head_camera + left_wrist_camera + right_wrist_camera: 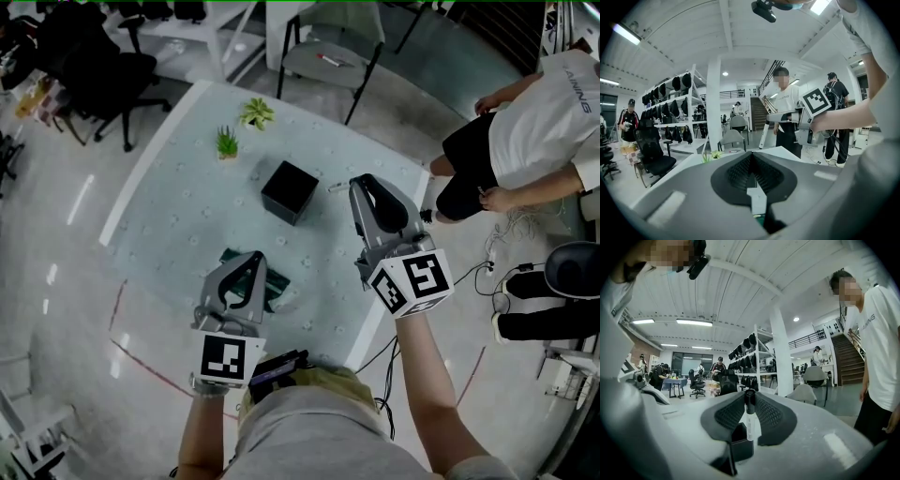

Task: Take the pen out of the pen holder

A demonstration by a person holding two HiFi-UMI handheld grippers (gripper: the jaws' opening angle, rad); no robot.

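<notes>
Over pale table (187,216), R gripper (749,393) jaws clamp pen (749,422) upright, seemingly clear of pen holder (289,191); L gripper (751,155) closed, empty.

Left hand-held gripper (255,255) points forward, jaws together with nothing between them; right hand-held gripper (364,180) reaches further forward, jaws clamped on an upright pen (749,416); both forearms stretch out ahead.

Fig. My work surface: pale table (178,220) carrying a black pen holder (289,191) centrally; green plant (226,142) and paler plant (256,112) stand beyond it.
</notes>
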